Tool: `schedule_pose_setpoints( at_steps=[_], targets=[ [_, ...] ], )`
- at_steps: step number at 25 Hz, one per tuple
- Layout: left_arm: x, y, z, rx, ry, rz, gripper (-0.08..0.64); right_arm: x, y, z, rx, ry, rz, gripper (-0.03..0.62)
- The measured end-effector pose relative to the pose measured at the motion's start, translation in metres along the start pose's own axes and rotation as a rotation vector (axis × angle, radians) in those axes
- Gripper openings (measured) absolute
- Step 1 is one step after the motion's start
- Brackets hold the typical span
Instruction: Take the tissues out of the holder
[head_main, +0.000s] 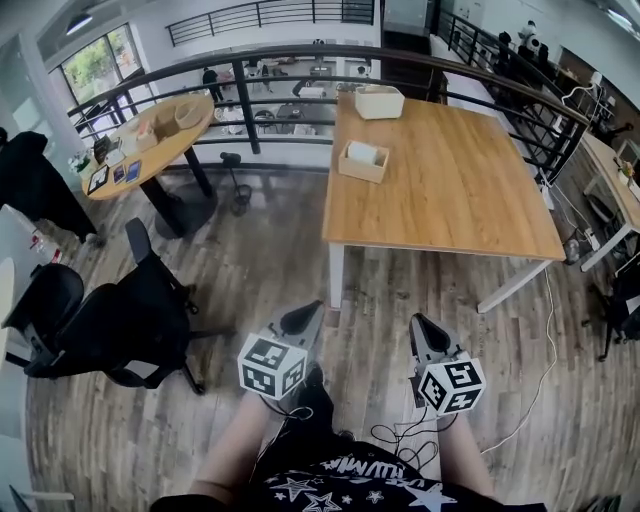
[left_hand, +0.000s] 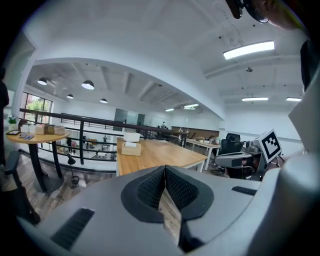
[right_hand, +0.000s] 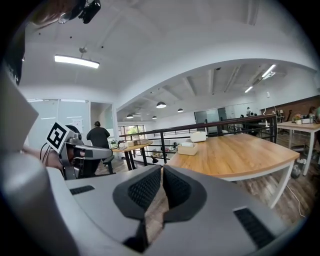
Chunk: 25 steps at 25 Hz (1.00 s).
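Observation:
A wooden tissue holder (head_main: 363, 161) with white tissues sticking out of its top stands near the left edge of the long wooden table (head_main: 450, 190). It shows far ahead in the left gripper view (left_hand: 131, 148) and in the right gripper view (right_hand: 188, 148). Both grippers are held low over the floor, well short of the table. The left gripper (head_main: 305, 318) (left_hand: 164, 171) is shut with nothing between its pads. The right gripper (head_main: 425, 325) (right_hand: 161, 171) is shut and empty too.
A white box (head_main: 379, 101) sits at the table's far left corner. A black railing (head_main: 290, 55) runs behind the table. A round table (head_main: 150, 135) with small items stands at the left, black office chairs (head_main: 120, 320) nearer. Cables (head_main: 415, 440) lie on the floor. A person (right_hand: 98, 136) stands far off.

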<state>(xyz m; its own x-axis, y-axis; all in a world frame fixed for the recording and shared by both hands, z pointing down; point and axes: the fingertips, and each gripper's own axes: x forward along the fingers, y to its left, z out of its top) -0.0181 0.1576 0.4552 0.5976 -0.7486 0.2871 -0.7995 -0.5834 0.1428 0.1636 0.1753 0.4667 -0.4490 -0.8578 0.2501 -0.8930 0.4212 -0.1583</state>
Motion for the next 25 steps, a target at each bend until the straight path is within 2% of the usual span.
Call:
schedule_pose_setpoints(
  at_steps=[7,13,17,25],
  targets=[
    [0.050,0.053,0.045,0.030,-0.047,-0.020,0.014,0.071,-0.022,0.037,0.016,-0.032,-0.012,0.025],
    [0.084,0.096,0.073,0.029,-0.051,-0.035,0.014,0.119,-0.044,0.073,0.061,-0.074,-0.036,0.025],
    [0.099,0.129,0.087,0.061,-0.045,-0.043,0.014,0.152,-0.045,0.088,0.072,-0.079,-0.038,0.025],
    [0.132,0.199,0.112,0.018,-0.080,-0.054,0.014,0.217,-0.043,0.112,0.055,-0.083,-0.057,0.025]
  ],
)
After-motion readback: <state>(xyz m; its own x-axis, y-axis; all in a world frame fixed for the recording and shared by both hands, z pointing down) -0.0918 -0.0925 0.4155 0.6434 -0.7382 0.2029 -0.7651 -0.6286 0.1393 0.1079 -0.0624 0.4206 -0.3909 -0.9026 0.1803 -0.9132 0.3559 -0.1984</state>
